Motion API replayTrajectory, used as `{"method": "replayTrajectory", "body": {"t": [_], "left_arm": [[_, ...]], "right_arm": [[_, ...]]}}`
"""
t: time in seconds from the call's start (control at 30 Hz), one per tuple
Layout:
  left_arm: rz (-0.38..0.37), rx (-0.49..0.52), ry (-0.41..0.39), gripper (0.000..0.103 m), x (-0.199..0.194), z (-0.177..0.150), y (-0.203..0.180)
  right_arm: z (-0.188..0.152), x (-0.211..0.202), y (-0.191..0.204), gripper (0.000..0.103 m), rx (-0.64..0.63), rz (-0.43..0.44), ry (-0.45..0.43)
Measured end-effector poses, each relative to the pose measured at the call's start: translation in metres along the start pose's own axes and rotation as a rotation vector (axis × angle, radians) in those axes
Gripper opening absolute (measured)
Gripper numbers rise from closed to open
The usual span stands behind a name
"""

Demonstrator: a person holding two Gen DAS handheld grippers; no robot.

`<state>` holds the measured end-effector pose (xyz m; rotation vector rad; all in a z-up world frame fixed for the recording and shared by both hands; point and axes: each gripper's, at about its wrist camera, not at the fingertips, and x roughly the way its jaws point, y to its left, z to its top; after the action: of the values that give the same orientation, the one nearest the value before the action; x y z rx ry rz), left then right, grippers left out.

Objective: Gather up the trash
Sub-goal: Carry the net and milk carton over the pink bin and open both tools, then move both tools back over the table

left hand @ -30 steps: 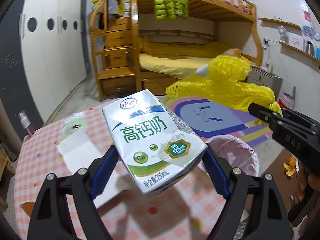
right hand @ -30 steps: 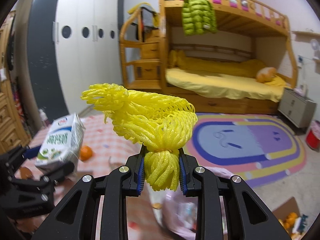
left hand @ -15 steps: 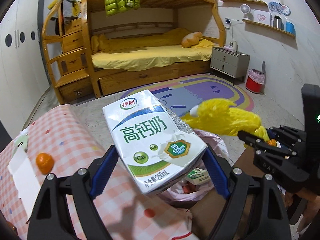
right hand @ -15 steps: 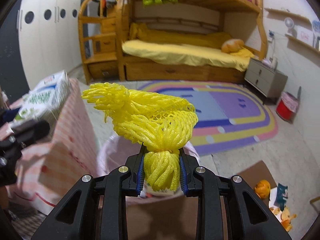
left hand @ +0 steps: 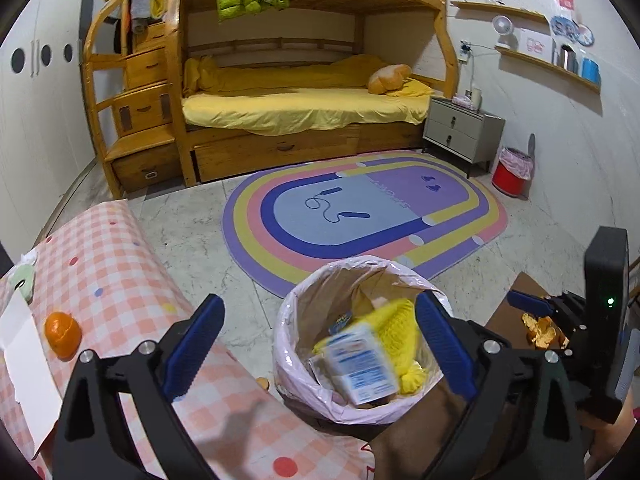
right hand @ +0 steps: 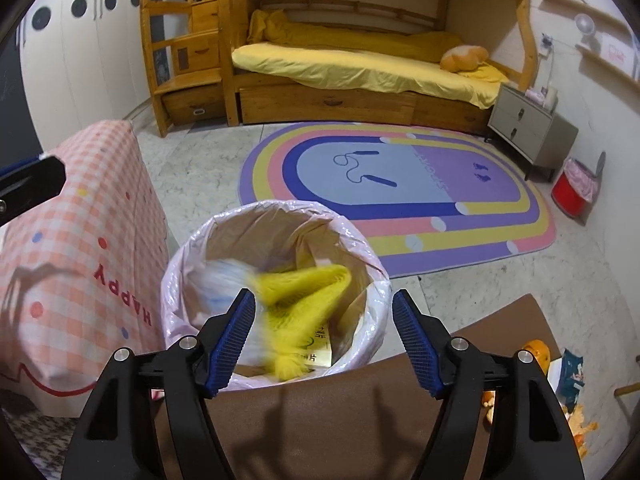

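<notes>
Yellow foam fruit netting (right hand: 304, 292) and the milk carton (left hand: 360, 364) are dropping, blurred, inside the pink-lined trash bin (left hand: 304, 392) beside the table's edge. Our left gripper (left hand: 316, 344) and right gripper (right hand: 322, 340) are both opening, with nothing pressed between the pads. We judge the orange peel (left hand: 62, 334) near the table's left edge light and soft; pinch it gently across its dome.
</notes>
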<state>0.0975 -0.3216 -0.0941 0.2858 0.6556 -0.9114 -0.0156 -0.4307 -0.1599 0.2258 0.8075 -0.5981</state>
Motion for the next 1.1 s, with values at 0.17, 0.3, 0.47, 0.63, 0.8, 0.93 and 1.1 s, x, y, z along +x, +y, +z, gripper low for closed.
{"method": "replayTrajectory", "body": {"t": [0.17, 0.3, 0.47, 0.63, 0.8, 0.93, 1.1], "left_arm": [[0.079, -0.051, -0.029, 0.093, -0.03, -0.001, 0.023], [0.148, -0.126, -0.044, 0.093, -0.062, -0.008, 0.052], [0.265, -0.223, -0.075, 0.094, -0.113, -0.024, 0.103], [0.415, -0.347, -0.053, 0.096, -0.146, -0.049, 0.167], [0.489, -0.476, 0.012, 0.096, -0.148, -0.075, 0.224], [0.496, -0.538, 0.092, 0.096, -0.129, -0.088, 0.254], [0.511, -0.553, 0.149, 0.096, -0.112, -0.089, 0.273]], "right_arm": [[0.014, -0.03, 0.003, 0.072, 0.022, 0.048, -0.051], [0.03, -0.055, 0.023, 0.073, 0.013, 0.133, -0.086], [0.052, -0.09, 0.081, 0.074, -0.055, 0.277, -0.136], [0.069, -0.106, 0.153, 0.076, -0.137, 0.415, -0.155], [0.074, -0.102, 0.224, 0.076, -0.219, 0.491, -0.164], [0.078, -0.087, 0.249, 0.076, -0.221, 0.513, -0.151], [0.08, -0.079, 0.252, 0.076, -0.211, 0.53, -0.138]]}}
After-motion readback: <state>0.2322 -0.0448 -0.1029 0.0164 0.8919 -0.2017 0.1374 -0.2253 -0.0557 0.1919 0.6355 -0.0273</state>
